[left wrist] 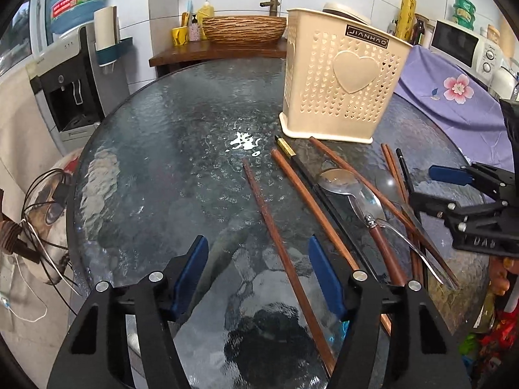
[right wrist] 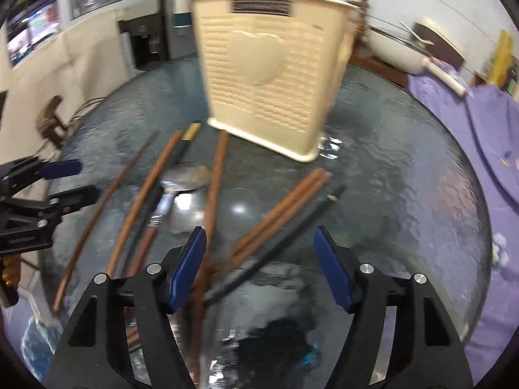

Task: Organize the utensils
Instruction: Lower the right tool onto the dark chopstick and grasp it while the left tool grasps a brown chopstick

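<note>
A cream perforated utensil holder (left wrist: 340, 84) (right wrist: 269, 81) with a heart on its side stands upright on the round glass table (left wrist: 181, 149). In front of it lie several brown chopsticks (left wrist: 301, 191), a black chopstick (left wrist: 311, 175) and metal spoons (left wrist: 337, 180) in a loose heap. My left gripper (left wrist: 258, 259) is open just above the glass, with one brown chopstick (left wrist: 266, 207) running between its blue pads untouched. My right gripper (right wrist: 259, 249) is open over a brown chopstick pair (right wrist: 282, 207) and a black one (right wrist: 292, 223); the right wrist view is blurred. Each gripper shows at the other view's edge.
A wooden counter with a woven basin (left wrist: 245, 27) sits behind the table. A water dispenser (left wrist: 65, 87) stands at the left, and a purple flowered cloth (left wrist: 454, 97) (right wrist: 470, 136) and a microwave (left wrist: 460, 45) at the right. Loose wires (left wrist: 42, 214) hang off the table's left edge.
</note>
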Available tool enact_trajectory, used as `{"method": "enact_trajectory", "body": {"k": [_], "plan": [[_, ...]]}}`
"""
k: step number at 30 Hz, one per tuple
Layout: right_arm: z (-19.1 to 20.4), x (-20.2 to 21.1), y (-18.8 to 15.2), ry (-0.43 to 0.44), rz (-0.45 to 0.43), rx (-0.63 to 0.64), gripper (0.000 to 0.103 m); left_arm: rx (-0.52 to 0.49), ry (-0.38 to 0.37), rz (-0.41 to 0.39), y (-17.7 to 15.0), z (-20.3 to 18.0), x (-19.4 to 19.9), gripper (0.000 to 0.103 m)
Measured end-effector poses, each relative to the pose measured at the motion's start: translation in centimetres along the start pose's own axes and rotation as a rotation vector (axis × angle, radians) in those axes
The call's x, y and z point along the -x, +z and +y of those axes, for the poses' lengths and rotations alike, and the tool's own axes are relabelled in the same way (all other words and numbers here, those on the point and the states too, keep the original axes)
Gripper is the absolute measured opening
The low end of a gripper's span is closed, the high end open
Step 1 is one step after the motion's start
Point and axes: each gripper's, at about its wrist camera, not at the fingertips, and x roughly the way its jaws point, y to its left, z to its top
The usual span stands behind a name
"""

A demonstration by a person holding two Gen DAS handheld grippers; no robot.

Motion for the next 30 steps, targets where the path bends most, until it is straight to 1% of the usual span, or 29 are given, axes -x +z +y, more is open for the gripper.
{"method": "enact_trajectory", "body": {"k": [3, 4, 5, 7, 8, 10, 11, 15, 17, 20, 23, 25, 30], "plan": [[-2.0, -0.3, 0.0, -0.008, 0.022, -0.109, 0.068, -0.003, 0.006, 0.007, 0.5, 0.1, -0.5, 0.063], [-2.6, -0.5, 0.0, -0.019, 0.031, -0.142, 0.067, -0.002, 0.006, 0.009, 0.7, 0.2, -0.7, 0.063], [-3.1, -0.7, 0.1, -0.028, 0.037, -0.169, 0.061, 0.001, 0.008, 0.012, 0.8, 0.2, -0.9, 0.063], [-3.6, -1.2, 0.3, -0.033, 0.051, -0.2, 0.055, 0.0, 0.006, 0.019, 1.1, 0.2, -1.4, 0.063], [-3.8, -1.5, 0.3, -0.029, 0.061, -0.214, 0.049, 0.0, 0.007, 0.022, 1.2, 0.2, -1.5, 0.063], [-4.4, -2.4, 0.5, -0.03, 0.082, -0.25, 0.043, 0.004, 0.009, 0.029, 1.4, 0.3, -2.0, 0.063], [-4.7, -2.7, 0.6, -0.026, 0.084, -0.267, 0.042, 0.006, 0.007, 0.032, 1.4, 0.3, -2.2, 0.063], [-5.0, -3.4, 1.4, -0.054, 0.091, -0.265, 0.039, 0.009, 0.007, 0.037, 1.9, 0.4, -2.7, 0.062], [-5.0, -3.9, 2.2, -0.073, 0.107, -0.246, 0.034, 0.011, 0.001, 0.046, 2.1, 0.3, -2.9, 0.059], [-5.6, -4.5, 3.2, -0.067, 0.133, -0.253, 0.026, 0.006, -0.002, 0.059, 2.6, 0.1, -3.5, 0.056], [-6.3, -5.2, 4.2, -0.07, 0.154, -0.26, 0.02, 0.004, 0.006, 0.074, 3.0, 0.0, -4.3, 0.052], [-6.7, -5.7, 4.8, -0.072, 0.169, -0.262, 0.018, 0.007, 0.006, 0.095, 3.5, 0.0, -5.1, 0.046], [-6.9, -6.3, 5.5, -0.08, 0.197, -0.258, 0.017, -0.007, 0.052, 0.111, 4.7, -0.1, -6.5, 0.039]]}}
